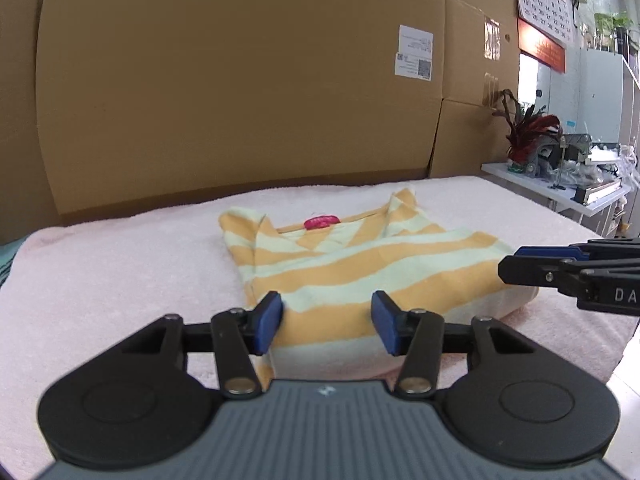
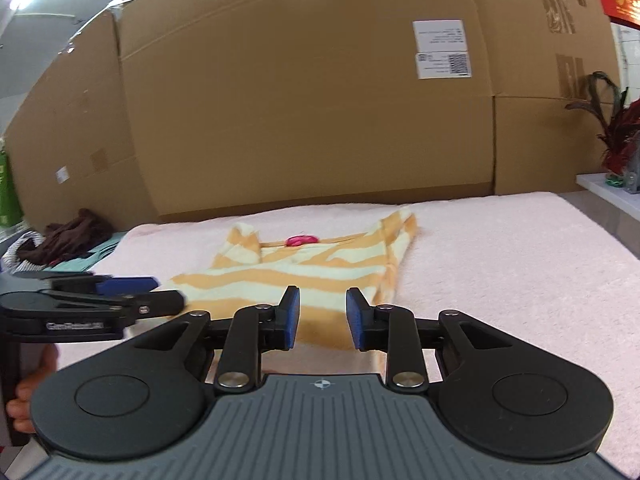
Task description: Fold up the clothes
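Observation:
An orange and pale yellow striped garment [image 1: 352, 264] lies partly folded on a pink towel [image 1: 112, 276], its collar with a pink tag [image 1: 321, 222] at the far end. My left gripper [image 1: 327, 322] is open over the garment's near hem, with nothing between the pads. My right gripper [image 2: 322, 318] is open over the near edge of the garment [image 2: 304, 268], empty. Each gripper shows in the other's view: the right one enters the left wrist view from the right [image 1: 560, 272], the left one enters the right wrist view from the left [image 2: 104, 300].
Large cardboard boxes [image 1: 240, 80] stand behind the towel. A white side table [image 1: 560, 184] with a red plant and clutter is at the right. A pile of dark clothes [image 2: 64, 236] lies at the far left. The towel's right edge [image 2: 600, 248] borders the floor.

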